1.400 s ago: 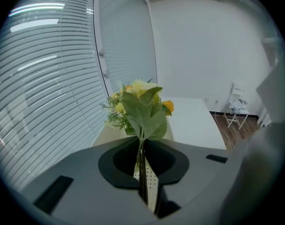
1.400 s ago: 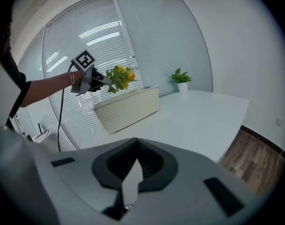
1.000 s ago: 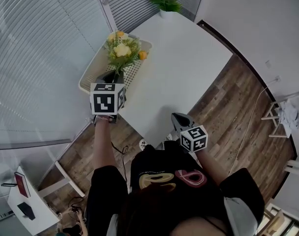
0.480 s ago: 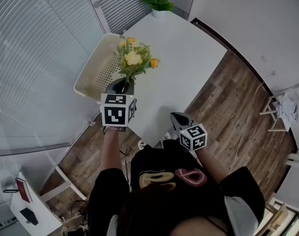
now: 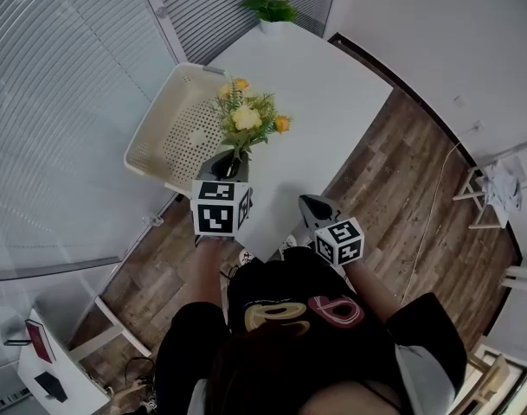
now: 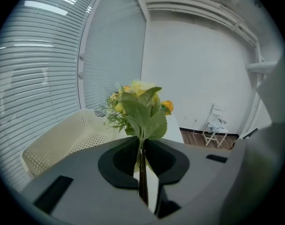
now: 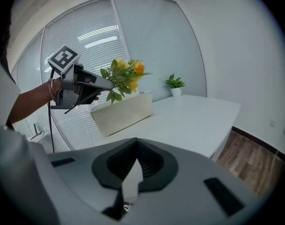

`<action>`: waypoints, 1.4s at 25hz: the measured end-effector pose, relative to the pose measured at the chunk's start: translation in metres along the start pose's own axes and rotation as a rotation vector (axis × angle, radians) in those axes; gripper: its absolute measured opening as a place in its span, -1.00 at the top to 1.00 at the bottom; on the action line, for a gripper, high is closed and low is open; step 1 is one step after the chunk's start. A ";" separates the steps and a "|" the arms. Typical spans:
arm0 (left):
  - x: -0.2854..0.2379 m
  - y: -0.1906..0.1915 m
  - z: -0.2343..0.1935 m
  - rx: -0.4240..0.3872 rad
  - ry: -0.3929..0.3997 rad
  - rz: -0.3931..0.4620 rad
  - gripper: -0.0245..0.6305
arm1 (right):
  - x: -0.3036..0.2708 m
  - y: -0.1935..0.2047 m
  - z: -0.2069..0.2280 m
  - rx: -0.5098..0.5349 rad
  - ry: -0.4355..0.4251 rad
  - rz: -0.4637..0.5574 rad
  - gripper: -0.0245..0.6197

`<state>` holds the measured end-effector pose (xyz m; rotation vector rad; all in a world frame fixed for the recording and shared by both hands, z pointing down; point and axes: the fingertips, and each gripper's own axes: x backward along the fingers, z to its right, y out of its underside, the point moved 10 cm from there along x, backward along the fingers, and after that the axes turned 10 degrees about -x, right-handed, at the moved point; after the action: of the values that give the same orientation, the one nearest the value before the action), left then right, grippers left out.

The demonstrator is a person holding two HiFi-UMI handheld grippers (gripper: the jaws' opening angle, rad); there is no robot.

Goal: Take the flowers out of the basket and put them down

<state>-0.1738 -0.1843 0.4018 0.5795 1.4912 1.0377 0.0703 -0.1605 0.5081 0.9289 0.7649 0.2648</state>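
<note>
Left tool [image 5: 231, 166] [image 6: 143, 165]: its jaws are pinching narrowly on the stems of the flowers, which are running straight up between the pads in the left gripper view; the tool is tilting somewhat downward above the near left part of the desk
Flowers [image 5: 246, 118] [image 6: 140, 109] [image 7: 122, 81]: a small bunch of yellow and orange blooms with green leaves is hanging in the air, gripped by its stems and clear of the basket; in the head view the blooms are showing over the basket's right rim and the desk beside it
Basket [image 5: 155, 128] [image 6: 58, 142] [image 7: 126, 114]: cream and perforated, it is sitting along the left side of the desk, next to the window blinds
Right tool [image 5: 318, 207] [image 7: 134, 170]: its jaws are meeting at the tips with nothing between them; it is hovering low at the desk's near edge, close to the person's body and well apart from the flowers
Desk [image 5: 319, 111] [image 7: 193, 121]: white, carrying the basket
Potted plant [image 5: 267, 9] [image 7: 175, 83]: small and green, it is standing at the far corner of the desk
Chair [image 6: 216, 125]: white, it is standing on the wooden floor by the far wall
</note>
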 end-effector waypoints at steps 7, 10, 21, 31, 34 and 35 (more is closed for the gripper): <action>-0.013 0.017 0.019 -0.034 0.012 -0.060 0.77 | 0.002 0.002 -0.001 0.019 0.006 -0.016 0.90; -0.019 0.022 0.026 -0.006 0.039 -0.068 0.77 | 0.003 0.002 0.002 0.024 0.015 -0.020 0.90; -0.059 0.047 0.046 0.063 0.047 -0.155 0.77 | 0.008 0.007 0.011 -0.007 0.041 -0.028 0.90; -0.088 0.070 0.062 0.132 0.027 -0.221 0.76 | 0.018 0.009 0.024 -0.012 0.074 -0.043 0.90; -0.095 0.075 0.063 0.157 0.023 -0.223 0.76 | 0.019 0.011 0.026 0.000 0.076 -0.055 0.90; -0.098 0.077 0.063 0.160 0.022 -0.227 0.76 | 0.019 0.012 0.026 0.000 0.076 -0.059 0.90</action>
<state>-0.1080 -0.2104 0.5223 0.4981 1.6279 0.7558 0.1031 -0.1598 0.5183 0.8991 0.8610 0.2489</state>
